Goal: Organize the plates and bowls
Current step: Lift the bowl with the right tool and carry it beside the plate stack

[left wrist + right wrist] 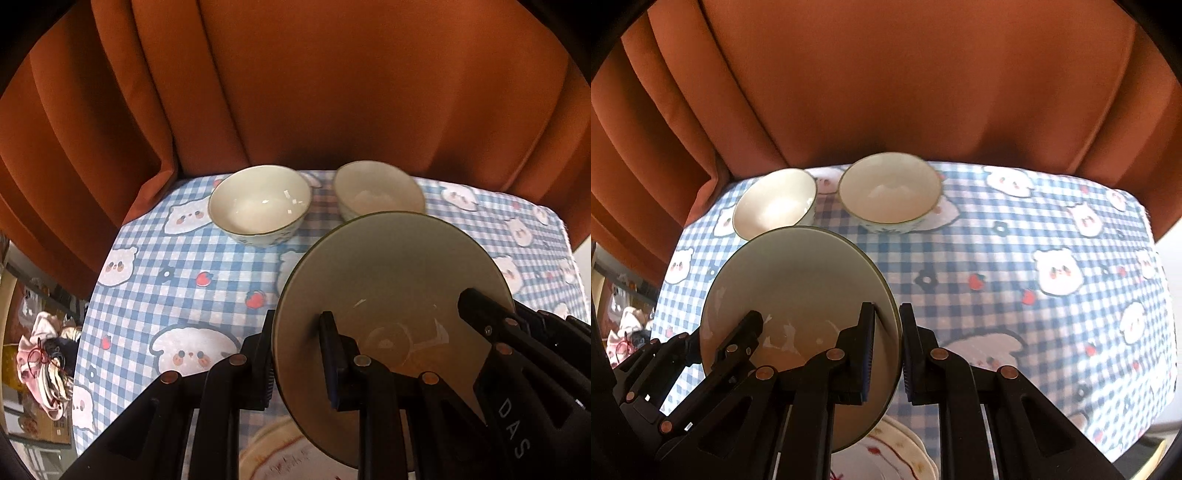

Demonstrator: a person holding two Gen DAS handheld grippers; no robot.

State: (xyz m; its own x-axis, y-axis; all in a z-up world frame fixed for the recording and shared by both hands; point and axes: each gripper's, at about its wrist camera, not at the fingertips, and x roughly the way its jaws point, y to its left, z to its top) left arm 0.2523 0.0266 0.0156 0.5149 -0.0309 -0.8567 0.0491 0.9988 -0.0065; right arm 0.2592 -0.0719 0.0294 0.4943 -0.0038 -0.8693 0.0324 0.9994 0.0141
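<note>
Patterned plate (894, 454) half-hidden, cut off.

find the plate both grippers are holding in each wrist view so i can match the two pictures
Left wrist view: the plate fills the lower right, tilted up, its left rim between the left gripper fingers.
Right wrist view: the plate sits lower left, its right rim between the right gripper fingers.
Shared landmark: two white bowls at the far table edge, before the orange curtain.

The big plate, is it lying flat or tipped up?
Tipped up. The plate stands on its edge, off the tablecloth, with the left gripper and the right gripper pinching opposite rims.
</note>
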